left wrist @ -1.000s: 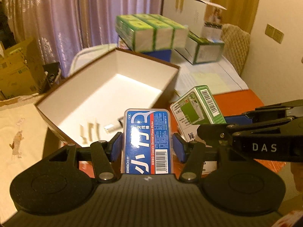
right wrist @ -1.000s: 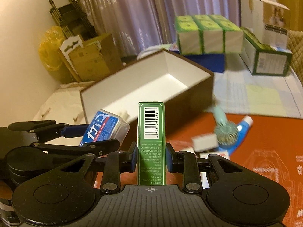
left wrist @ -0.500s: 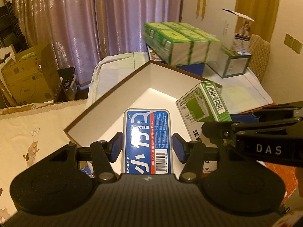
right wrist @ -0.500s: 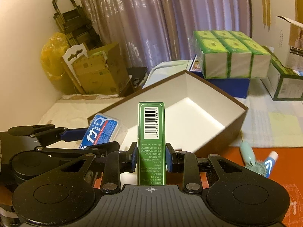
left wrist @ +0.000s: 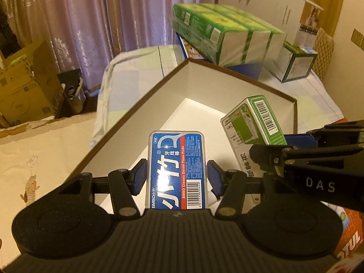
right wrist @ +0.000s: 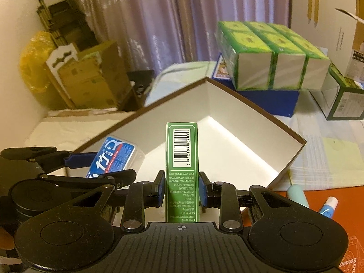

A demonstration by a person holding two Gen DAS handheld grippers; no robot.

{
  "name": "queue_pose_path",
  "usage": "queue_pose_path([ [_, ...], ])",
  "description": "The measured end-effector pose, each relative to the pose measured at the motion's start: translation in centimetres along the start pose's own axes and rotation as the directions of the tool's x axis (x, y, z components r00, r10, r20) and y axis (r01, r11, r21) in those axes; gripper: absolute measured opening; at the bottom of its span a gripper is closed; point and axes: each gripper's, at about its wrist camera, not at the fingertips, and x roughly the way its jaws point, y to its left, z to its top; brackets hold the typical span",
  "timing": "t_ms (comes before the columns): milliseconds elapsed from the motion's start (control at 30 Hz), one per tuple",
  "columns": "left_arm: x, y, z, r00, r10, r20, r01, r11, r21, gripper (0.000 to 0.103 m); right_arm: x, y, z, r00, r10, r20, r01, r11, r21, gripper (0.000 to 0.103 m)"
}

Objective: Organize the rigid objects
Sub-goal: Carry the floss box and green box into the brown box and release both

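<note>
My left gripper (left wrist: 177,179) is shut on a blue floss-pick box (left wrist: 177,166) and holds it over the near side of the open brown box with white inside (left wrist: 204,77). My right gripper (right wrist: 181,188) is shut on a green carton (right wrist: 181,154) and holds it upright over the same box (right wrist: 238,118). The green carton also shows in the left wrist view (left wrist: 254,122), and the floss-pick box shows at the left of the right wrist view (right wrist: 113,157). The two grippers sit side by side, close together.
Shrink-wrapped green packs (right wrist: 270,54) on a blue box (right wrist: 273,100) stand behind the open box, with a green-and-white carton (right wrist: 341,100) to the right. A pale brush handle (right wrist: 295,195) and a tube (right wrist: 327,207) lie on the orange mat. Cardboard boxes (left wrist: 25,91) stand at the left.
Both grippers have moved forward with their loads, from in front of the open box to above its near part. The box now fills more of both views.
</note>
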Motion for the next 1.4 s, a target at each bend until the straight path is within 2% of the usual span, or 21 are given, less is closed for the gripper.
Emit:
queue_pose_path([
  [433,6.4,-0.4,2.1,0.997,-0.031,-0.076,0.035,0.998,0.049,0.053,5.9,-3.2,1.4,0.991,-0.100,-0.093,0.104,0.994,0.034,0.026],
  [667,8.1,0.1,2.9,0.997,-0.037,-0.070,0.041,0.998,0.056,0.052,7.6,-4.0,2.1,0.985,-0.131,-0.112,0.138,0.989,0.048,0.026],
  [700,8.4,0.3,3.1,0.997,-0.042,-0.065,0.045,0.998,0.052,0.052,7.8,-4.1,2.1,0.986,-0.132,-0.106,0.139,0.989,0.054,0.026],
  [800,9.3,0.6,3.2,0.996,-0.035,-0.078,0.039,0.998,0.051,0.068,8.4,-4.5,2.3,0.985,-0.137,-0.100,0.144,0.988,0.064,0.027],
  [867,9.5,0.8,3.0,0.996,-0.025,-0.083,0.030,0.998,0.058,0.070,8.7,-4.6,2.3,0.982,-0.152,-0.108,0.159,0.986,0.058,0.032],
  [933,9.6,1.0,2.8,0.995,-0.028,-0.093,0.033,0.998,0.055,0.070,8.5,-4.8,2.1,0.985,-0.136,-0.105,0.143,0.988,0.065,0.041],
  [1033,9.3,1.3,2.5,0.995,-0.036,-0.094,0.041,0.998,0.049,0.070,8.1,-5.0,1.9,0.986,-0.130,-0.099,0.137,0.988,0.069,0.046],
  [1400,7.3,1.6,2.1,0.996,-0.041,-0.074,0.044,0.998,0.045,0.070,6.8,-5.0,1.5,0.991,-0.102,-0.082,0.110,0.989,0.100,0.048],
])
